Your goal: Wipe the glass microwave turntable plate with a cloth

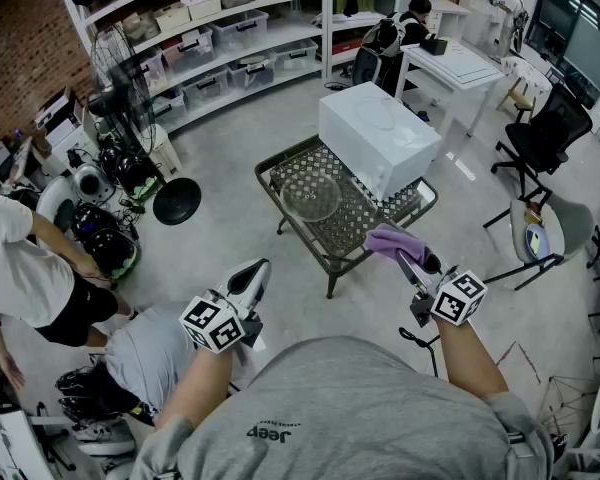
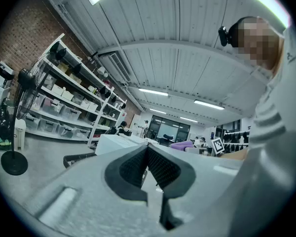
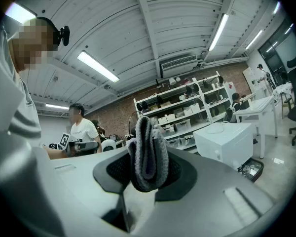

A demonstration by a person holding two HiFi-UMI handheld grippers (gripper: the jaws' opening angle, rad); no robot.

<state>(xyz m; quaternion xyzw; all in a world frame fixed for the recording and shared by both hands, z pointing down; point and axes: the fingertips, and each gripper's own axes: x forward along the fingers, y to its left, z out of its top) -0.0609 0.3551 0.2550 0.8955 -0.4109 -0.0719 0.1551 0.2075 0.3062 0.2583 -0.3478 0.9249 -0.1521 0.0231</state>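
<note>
A clear glass turntable plate (image 1: 310,197) lies on a low metal mesh table (image 1: 332,246), just left of a white microwave (image 1: 377,137). My right gripper (image 1: 405,254) is shut on a folded purple cloth (image 1: 392,240), held up near the table's front right corner. In the right gripper view the cloth (image 3: 147,153) looks grey and stands pinched between the pads, with the microwave (image 3: 225,143) beyond. My left gripper (image 1: 252,280) hangs well short of the table, to its left; its jaws meet with nothing between them (image 2: 148,149).
A floor fan (image 1: 130,93) stands left of the table. Shelves with storage bins (image 1: 225,38) line the back. A person in white (image 1: 30,268) crouches at far left among gear. A black office chair (image 1: 542,138) and a white desk (image 1: 458,68) sit at the right.
</note>
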